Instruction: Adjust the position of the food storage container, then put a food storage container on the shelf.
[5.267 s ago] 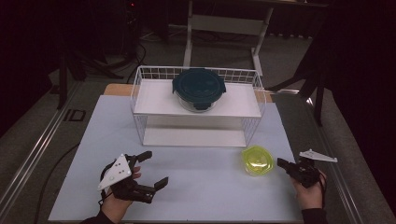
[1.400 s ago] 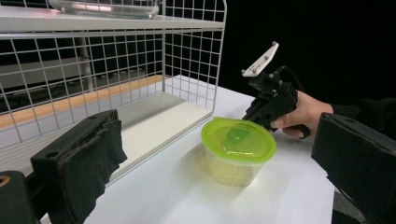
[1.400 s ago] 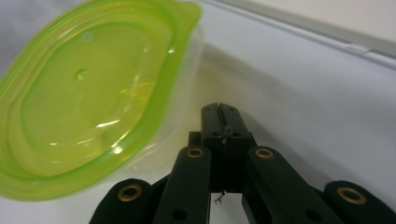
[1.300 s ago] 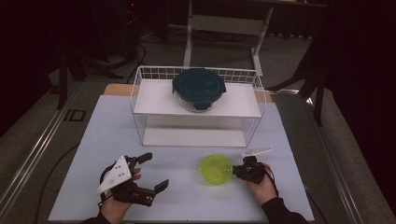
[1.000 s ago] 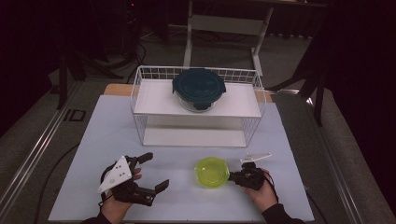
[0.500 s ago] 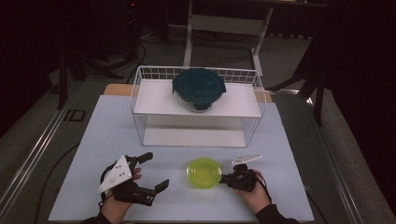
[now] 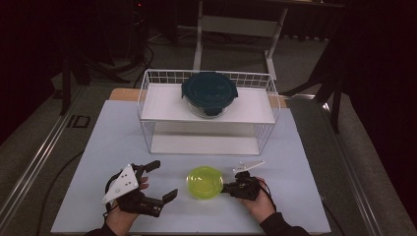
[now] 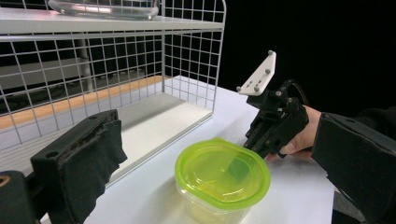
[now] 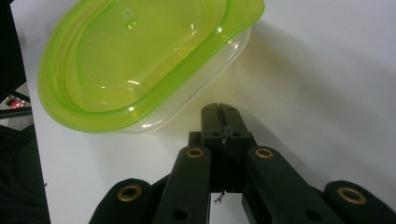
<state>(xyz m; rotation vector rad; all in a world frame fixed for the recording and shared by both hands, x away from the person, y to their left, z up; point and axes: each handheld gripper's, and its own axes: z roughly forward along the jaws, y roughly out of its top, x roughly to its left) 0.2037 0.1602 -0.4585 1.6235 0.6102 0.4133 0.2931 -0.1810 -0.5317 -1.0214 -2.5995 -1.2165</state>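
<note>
While its jaws are clenched on nothing, the right claw (image 7: 227, 187) is seen touching the lime-lidded clear plastic container (image 7: 204, 182), set on the white desk (image 7: 295, 162); the left claw (image 7: 158, 180) is spread wide.

Left claw (image 7: 158, 181) agape, right claw (image 7: 225, 187) clamped.

Overhead light on surface (image 7: 123, 142); surroundings black. Glare on green lid (image 9: 140, 60). Near gripper jaws soft-focus, high view grainy.
</note>
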